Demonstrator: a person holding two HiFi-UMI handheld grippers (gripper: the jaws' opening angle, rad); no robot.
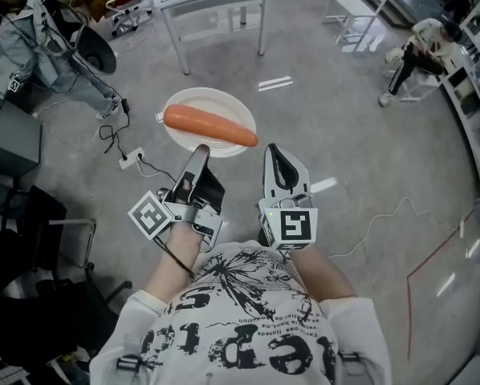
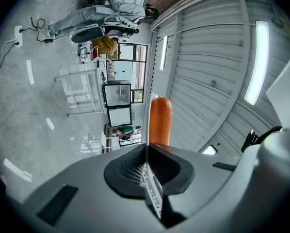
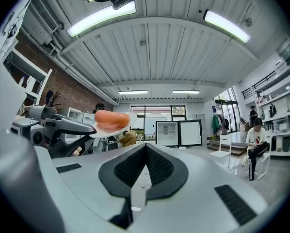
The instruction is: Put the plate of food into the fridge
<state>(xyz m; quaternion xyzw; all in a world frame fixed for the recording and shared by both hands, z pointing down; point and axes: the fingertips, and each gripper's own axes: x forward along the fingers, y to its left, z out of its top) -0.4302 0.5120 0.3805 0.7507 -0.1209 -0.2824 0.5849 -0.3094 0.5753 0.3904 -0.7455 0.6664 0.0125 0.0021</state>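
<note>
Both shut: L claw (image 1: 201,150) on plate (image 1: 193,102), R claw (image 1: 274,151) empty; ceiling (image 3: 150,52) only in gripper views

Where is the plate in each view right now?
Head view: plate upper centre, left gripper shut on its near rim.
Left gripper view: edge-on, a thin line between the jaws, centre.
Right gripper view: left of centre, raised.
Shared landmark: the orange food on it.
</note>
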